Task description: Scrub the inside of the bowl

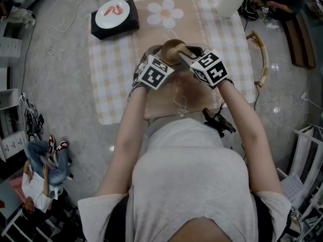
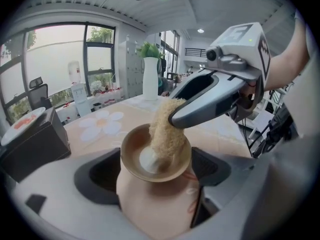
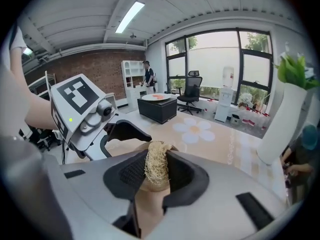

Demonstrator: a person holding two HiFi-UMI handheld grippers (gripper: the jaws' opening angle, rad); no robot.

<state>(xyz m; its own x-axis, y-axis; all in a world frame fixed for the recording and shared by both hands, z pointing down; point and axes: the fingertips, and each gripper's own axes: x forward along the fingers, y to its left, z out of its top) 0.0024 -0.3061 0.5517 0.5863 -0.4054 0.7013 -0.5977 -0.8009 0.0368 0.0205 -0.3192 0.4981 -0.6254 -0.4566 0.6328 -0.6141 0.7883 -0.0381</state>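
Note:
A tan bowl (image 2: 134,154) with a pale bottom is tilted toward the camera in the left gripper view. My left gripper (image 2: 152,173) is shut on it, one dark pad on each side of its body. My right gripper (image 3: 156,173) is shut on a straw-coloured loofah scrubber (image 3: 156,166). The loofah scrubber (image 2: 167,126) reaches down into the bowl and touches its inner wall and bottom. From the head view, the bowl (image 1: 171,48) is held above the table between the left gripper (image 1: 160,57) and the right gripper (image 1: 185,54).
The table (image 1: 111,74) has a checked cloth with a daisy print (image 1: 166,13). A black box with a white plate (image 1: 113,14) stands at the back left and a white vase (image 1: 231,1) at the back right. A person (image 1: 43,170) sits on the floor at left.

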